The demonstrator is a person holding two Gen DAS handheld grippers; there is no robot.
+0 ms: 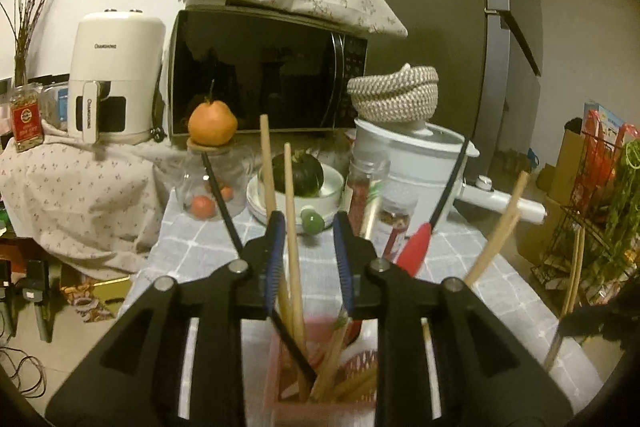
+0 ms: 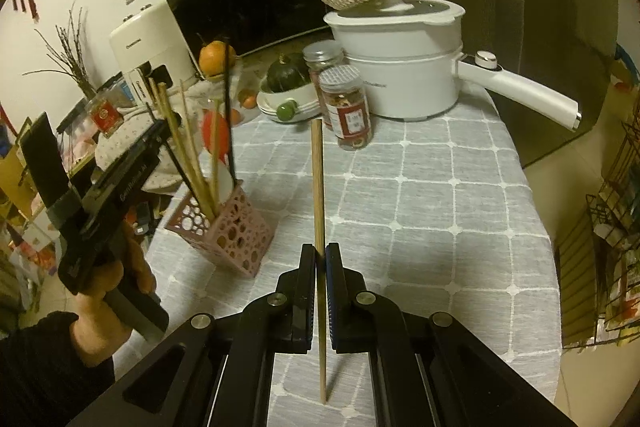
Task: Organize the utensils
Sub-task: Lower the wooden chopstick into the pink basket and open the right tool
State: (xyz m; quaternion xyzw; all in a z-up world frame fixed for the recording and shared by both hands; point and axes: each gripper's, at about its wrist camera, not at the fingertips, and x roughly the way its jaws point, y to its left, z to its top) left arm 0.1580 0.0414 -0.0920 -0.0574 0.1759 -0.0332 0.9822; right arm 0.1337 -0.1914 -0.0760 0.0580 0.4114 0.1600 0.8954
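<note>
1. Two tools are at work over a table (image 2: 440,187) covered with a grey checked cloth.
2. Left tool (image 1: 308,227): its jaws stand apart, released, with a pale wooden chopstick (image 1: 292,211) rising between them and touching neither blue pad. No earlier view is given, so only this loosened stance can be told.
3. Directly below the left tool sits a pink holder (image 1: 320,367), square, with walls pierced by round holes; in the right wrist view it stands on the cloth just beside the left tool (image 2: 160,131).
4. Inside the pink holder (image 2: 232,231) stand several utensils: light wooden chopsticks (image 2: 192,155), thin black sticks, and a red-headed piece with a black handle (image 1: 420,247) leaning to the right of the left tool.
5. Right tool (image 2: 320,255): clenched on a single wooden chopstick (image 2: 318,179), plain brown, straight and slim. It runs upright through the closed jaws, its long part reaching ahead of the fingertips and its short end showing behind them.
6. Ahead of the right tool, well apart, stand two spice jars (image 2: 348,107), a white pot (image 2: 400,67) with a long handle, and a bowl holding a dark green squash (image 2: 288,75).
7. A hand (image 2: 108,291) in a dark sleeve grips the left tool's handle.
</note>
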